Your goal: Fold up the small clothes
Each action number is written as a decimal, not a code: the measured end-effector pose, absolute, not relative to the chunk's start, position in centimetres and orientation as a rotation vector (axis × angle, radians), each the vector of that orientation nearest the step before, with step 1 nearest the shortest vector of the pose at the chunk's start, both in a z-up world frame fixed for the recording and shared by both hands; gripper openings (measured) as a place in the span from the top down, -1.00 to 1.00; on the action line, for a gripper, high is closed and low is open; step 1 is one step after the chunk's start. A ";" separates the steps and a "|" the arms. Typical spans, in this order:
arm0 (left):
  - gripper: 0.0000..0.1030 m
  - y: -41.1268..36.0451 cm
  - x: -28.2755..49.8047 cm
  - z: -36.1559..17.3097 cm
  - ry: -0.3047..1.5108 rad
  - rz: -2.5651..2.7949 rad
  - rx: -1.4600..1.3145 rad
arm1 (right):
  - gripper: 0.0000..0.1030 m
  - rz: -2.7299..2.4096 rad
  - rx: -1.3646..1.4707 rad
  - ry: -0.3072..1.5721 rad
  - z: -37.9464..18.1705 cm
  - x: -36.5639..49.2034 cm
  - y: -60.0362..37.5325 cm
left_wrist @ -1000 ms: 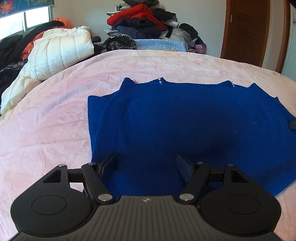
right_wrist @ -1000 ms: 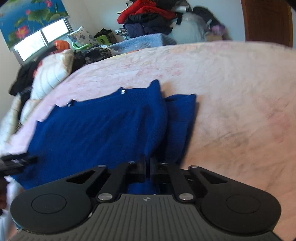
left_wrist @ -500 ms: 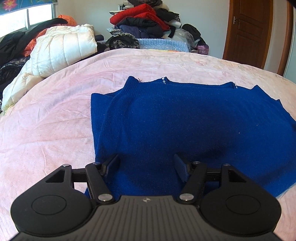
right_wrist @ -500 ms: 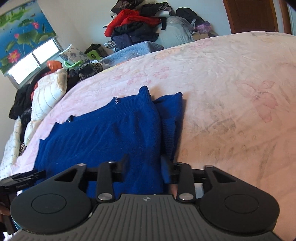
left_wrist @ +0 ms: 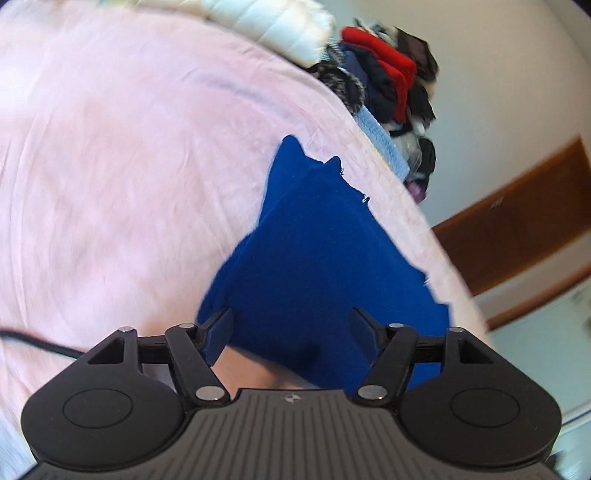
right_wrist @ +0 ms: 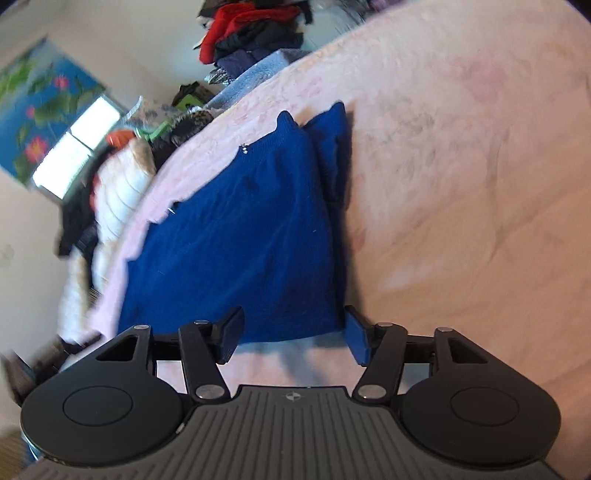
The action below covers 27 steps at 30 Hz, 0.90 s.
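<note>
Blue pads of the left claw (left_wrist: 291, 330) stand wide apart with nothing pinched between them, its jaws having just been opening; the near corner of the deep blue knitted sweater (left_wrist: 325, 258) lies flat on the bed directly ahead of and beneath the gap. Just left of this claw a thin black cable (left_wrist: 33, 343) crosses the pale pink bedspread (left_wrist: 129, 166). Past the sweater's far edge, up and to the right of the claw, sits a heap of red, black and navy clothes (left_wrist: 391, 81), with a white quilted jacket (left_wrist: 273, 22) farther left and a brown wooden door (left_wrist: 524, 221) off to the right.

The right claw (right_wrist: 293, 336) is also parted, about half open, its jaws having just been opening and gripping nothing; the sweater's (right_wrist: 240, 240) near hem lies just ahead of its fingertips, untouched, bare bedspread (right_wrist: 461, 184) showing between the pads. A folded-in sleeve runs along the sweater's right edge, ahead of the right finger. Farther off, up and left, are the white jacket (right_wrist: 118, 199), a bright window (right_wrist: 77, 147) under a lotus-printed blind (right_wrist: 44, 107), and the clothes heap (right_wrist: 251, 33).
</note>
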<state>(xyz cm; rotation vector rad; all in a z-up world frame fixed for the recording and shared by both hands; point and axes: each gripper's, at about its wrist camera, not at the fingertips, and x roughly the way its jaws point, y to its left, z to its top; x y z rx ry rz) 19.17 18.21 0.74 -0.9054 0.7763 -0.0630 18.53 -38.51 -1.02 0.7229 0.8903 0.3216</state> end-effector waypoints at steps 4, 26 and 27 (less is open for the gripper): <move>-0.41 18.6 19.7 -0.5 0.782 -0.065 -1.036 | 0.23 0.326 0.917 0.913 -2.6 19.1 -39.2; 0.17 19.3 19.3 3.4 0.799 -0.020 -0.771 | 0.21 0.235 0.817 0.846 -0.9 18.1 -39.9; -0.37 18.9 19.0 4.1 0.772 0.006 -0.718 | 0.21 0.206 0.774 0.797 0.1 18.0 -40.0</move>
